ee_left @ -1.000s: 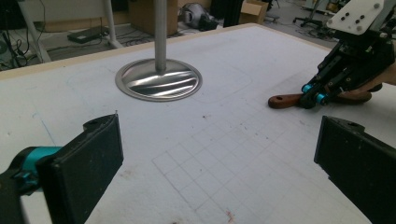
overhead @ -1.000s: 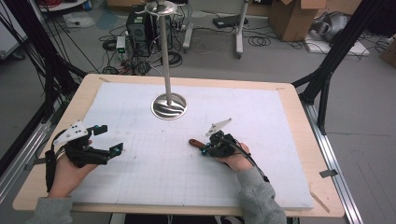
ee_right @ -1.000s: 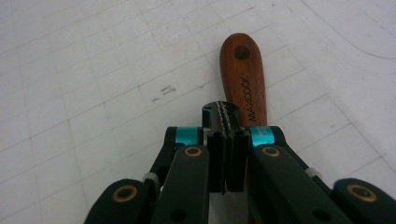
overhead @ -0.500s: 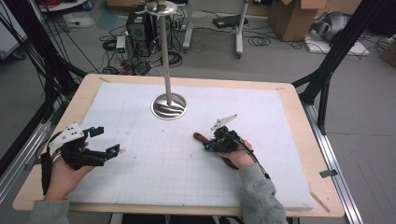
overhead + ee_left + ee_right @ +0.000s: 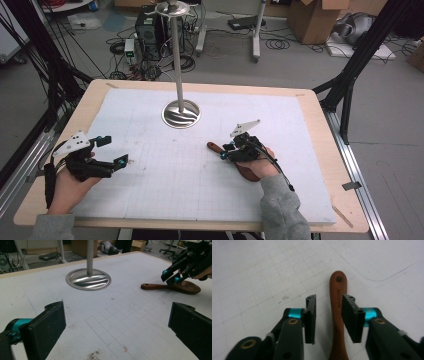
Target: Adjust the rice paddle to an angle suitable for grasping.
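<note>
A dark wooden spoon [image 5: 214,147] lies on the white gridded mat [image 5: 165,195], right of centre, its bowl under the person's right hand. My right gripper [image 5: 223,152] straddles the handle [image 5: 338,290]. Its jaws have just been opening and stand apart, with a clear gap on the left side and the right pad close beside the wood. My left gripper [image 5: 112,151] hovers near the mat's left edge, open wide with nothing between its pads [image 5: 47,327]. In the left gripper view the spoon [image 5: 175,287] and the right gripper [image 5: 170,276] sit at the far right.
A metal stand with a round shiny base [image 5: 181,113] and a tall pole rises at the mat's far centre, and its base [image 5: 88,279] appears again in the left gripper view. The wooden table edge [image 5: 320,130] frames the mat. Cables and boxes lie on the floor beyond.
The right gripper's jaws have parted from the spoon handle, which they were shut on before. The right hand shifted slightly. The left hand has stayed where it was.
</note>
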### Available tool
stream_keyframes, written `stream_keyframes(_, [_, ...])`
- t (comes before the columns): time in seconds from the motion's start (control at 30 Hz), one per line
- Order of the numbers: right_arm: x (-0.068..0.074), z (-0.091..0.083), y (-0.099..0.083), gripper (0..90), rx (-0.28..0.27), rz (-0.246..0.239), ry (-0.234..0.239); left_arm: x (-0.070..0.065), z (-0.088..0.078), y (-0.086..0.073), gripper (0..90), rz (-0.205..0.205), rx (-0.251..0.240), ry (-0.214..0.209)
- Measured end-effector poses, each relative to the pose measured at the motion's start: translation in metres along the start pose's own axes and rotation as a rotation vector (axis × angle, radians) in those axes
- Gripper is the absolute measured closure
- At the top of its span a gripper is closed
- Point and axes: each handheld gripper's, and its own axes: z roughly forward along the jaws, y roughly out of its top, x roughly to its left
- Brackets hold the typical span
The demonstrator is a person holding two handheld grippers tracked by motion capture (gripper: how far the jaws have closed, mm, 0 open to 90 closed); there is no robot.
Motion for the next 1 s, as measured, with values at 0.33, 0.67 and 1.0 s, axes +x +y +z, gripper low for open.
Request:
stream_keyframes(0.33, [0.0, -0.018, -0.001, 17.9, -0.014, -0.017, -0.051, -0.002, 0.01, 0.001, 1.7, 0.003, 0.012, -0.012])
stream_keyframes(0.67, [-0.002, -0.017, -0.003, 14.7, -0.003, -0.03, -0.054, -0.002, 0.011, 0.001, 1.7, 0.009, 0.017, -0.016])
stream_keyframes(1.0, [-0.005, -0.012, -0.005, 15.2, 0.016, -0.024, -0.052, -0.001, 0.006, 0.0, 1.7, 0.003, 0.014, -0.006])
